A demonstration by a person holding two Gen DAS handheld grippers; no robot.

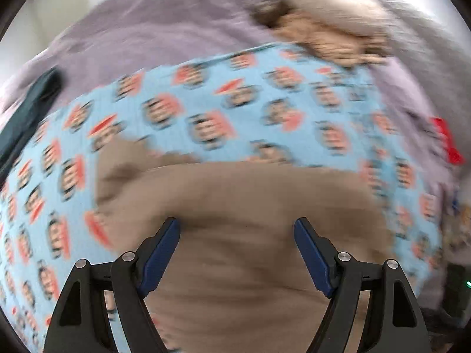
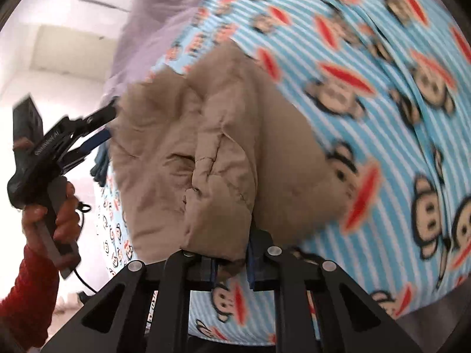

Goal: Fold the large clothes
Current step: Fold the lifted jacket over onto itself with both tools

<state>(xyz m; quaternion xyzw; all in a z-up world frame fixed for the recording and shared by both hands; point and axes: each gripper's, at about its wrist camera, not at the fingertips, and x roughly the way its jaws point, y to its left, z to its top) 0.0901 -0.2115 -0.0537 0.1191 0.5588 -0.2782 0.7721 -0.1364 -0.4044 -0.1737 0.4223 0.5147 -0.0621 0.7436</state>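
The tan padded garment (image 2: pixel 206 147) lies bunched on the monkey-print sheet (image 2: pixel 382 117). The right gripper (image 2: pixel 231 267) pinches its edge; the left gripper (image 1: pixel 237 253) hangs wide, empty. Risk: w/ only one thin pinch, the fabric may slip out & the fold collapses.

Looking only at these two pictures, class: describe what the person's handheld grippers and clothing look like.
Both grippers have black angular frames with silver round pivot bolts and blue pads lining the jaws. The left gripper shows in the right wrist view as a dark pistol-style handle with small white lettering and a thin black cable below. The person wears a red knitted sleeve.
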